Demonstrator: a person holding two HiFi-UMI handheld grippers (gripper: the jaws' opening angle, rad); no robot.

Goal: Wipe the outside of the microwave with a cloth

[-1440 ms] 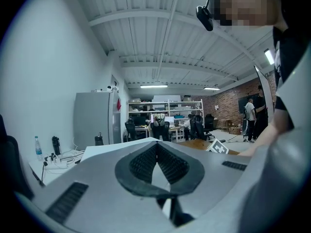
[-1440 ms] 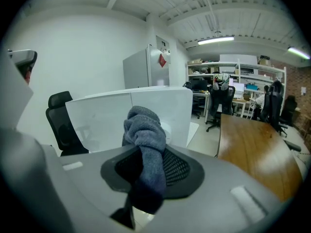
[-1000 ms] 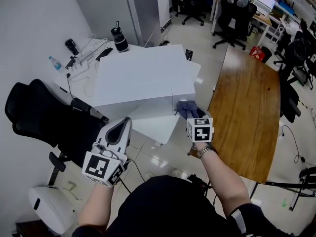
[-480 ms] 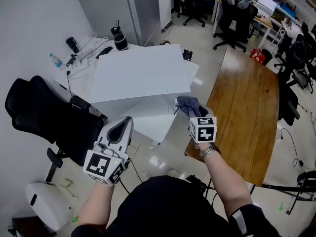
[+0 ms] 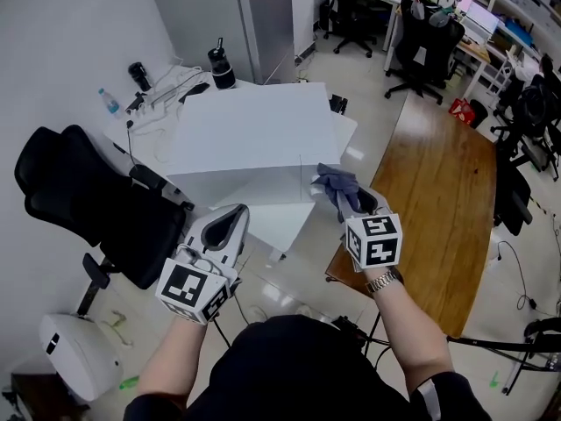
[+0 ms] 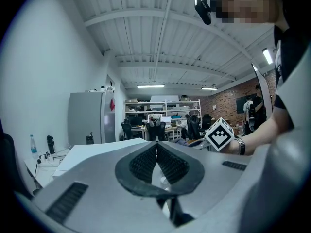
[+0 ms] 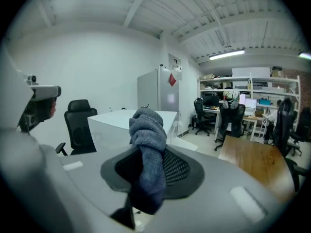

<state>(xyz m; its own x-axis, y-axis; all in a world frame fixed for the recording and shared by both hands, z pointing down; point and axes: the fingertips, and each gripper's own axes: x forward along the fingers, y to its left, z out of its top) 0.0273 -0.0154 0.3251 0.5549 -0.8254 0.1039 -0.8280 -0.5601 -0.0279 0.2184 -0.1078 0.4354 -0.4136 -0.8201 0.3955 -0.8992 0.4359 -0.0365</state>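
The microwave looks like a plain white box on a white table; it also shows in the right gripper view and the left gripper view. A grey-blue cloth is bunched between the jaws of my right gripper, which is shut on it at the box's near right top corner. In the right gripper view the cloth stands up between the pads and hides the box's corner. My left gripper hangs in front of the box's front face, shut and empty, its pads meeting.
A black office chair stands left of the box. A long wooden table runs along the right. Behind the box are a water bottle, cables, a black flask and a grey fridge. A white stool sits at lower left.
My right gripper has risen with the cloth, from the box's front right edge up to its top corner. The left gripper has drifted a little to the right, still shut.
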